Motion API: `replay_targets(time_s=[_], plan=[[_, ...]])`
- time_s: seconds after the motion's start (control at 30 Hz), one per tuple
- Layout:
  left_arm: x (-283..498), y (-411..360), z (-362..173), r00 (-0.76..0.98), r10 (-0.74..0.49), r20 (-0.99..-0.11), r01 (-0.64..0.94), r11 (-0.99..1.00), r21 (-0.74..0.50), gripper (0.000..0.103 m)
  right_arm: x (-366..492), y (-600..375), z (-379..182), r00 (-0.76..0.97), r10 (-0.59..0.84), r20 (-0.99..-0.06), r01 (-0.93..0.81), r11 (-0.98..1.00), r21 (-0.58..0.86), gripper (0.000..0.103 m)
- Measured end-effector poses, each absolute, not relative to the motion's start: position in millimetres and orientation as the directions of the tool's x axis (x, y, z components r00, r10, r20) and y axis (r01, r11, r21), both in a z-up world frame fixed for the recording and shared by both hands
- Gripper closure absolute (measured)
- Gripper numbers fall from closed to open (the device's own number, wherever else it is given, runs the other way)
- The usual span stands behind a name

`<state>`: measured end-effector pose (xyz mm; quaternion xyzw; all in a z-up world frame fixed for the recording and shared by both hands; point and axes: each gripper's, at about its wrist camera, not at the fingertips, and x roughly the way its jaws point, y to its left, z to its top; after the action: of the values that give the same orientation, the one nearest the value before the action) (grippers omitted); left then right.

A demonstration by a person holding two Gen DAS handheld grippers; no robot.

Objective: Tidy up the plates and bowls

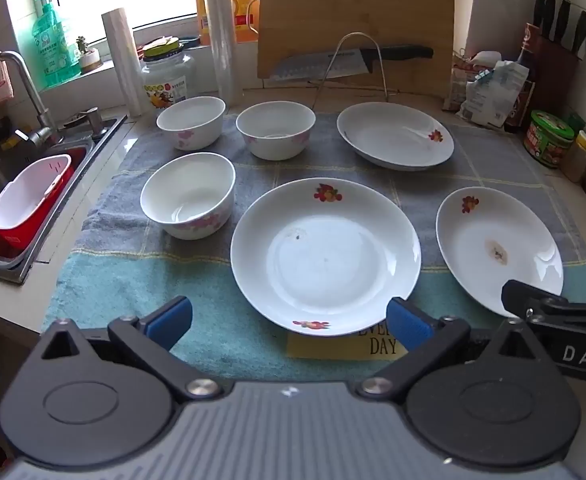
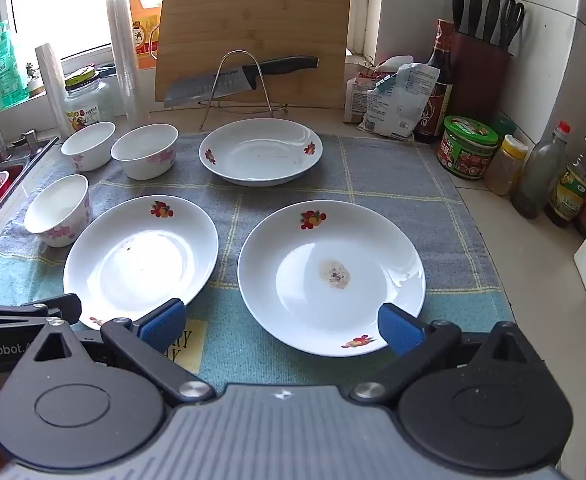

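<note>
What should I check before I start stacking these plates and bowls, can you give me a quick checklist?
1. Left gripper open and empty: ok.
2. Right gripper open and empty: ok.
3. All three plates lie apart on the towel, none stacked: ok.
4. Plates clean before stacking: not ok, the right plate has a brown stain in its middle, and the middle plate shows small dark specks.
5. Three bowls upright and apart, including the near bowl: ok.
6. Knife on the rack sits behind the far plate, clear of the dishes: ok.
</note>
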<state>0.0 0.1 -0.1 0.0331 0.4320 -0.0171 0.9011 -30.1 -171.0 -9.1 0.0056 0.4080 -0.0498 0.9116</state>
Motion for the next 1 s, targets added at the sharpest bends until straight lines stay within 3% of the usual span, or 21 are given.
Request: replay_targets(time_s=[1.0], plan=[[2.4,2.2,3.6,0.625,-0.004,-0.781,0.060,0.997,0.042,0.001,-30.0,-169.3,-5.9,0.675,-0.078,-0.734,0.095,0.995,-0.018,0.000]])
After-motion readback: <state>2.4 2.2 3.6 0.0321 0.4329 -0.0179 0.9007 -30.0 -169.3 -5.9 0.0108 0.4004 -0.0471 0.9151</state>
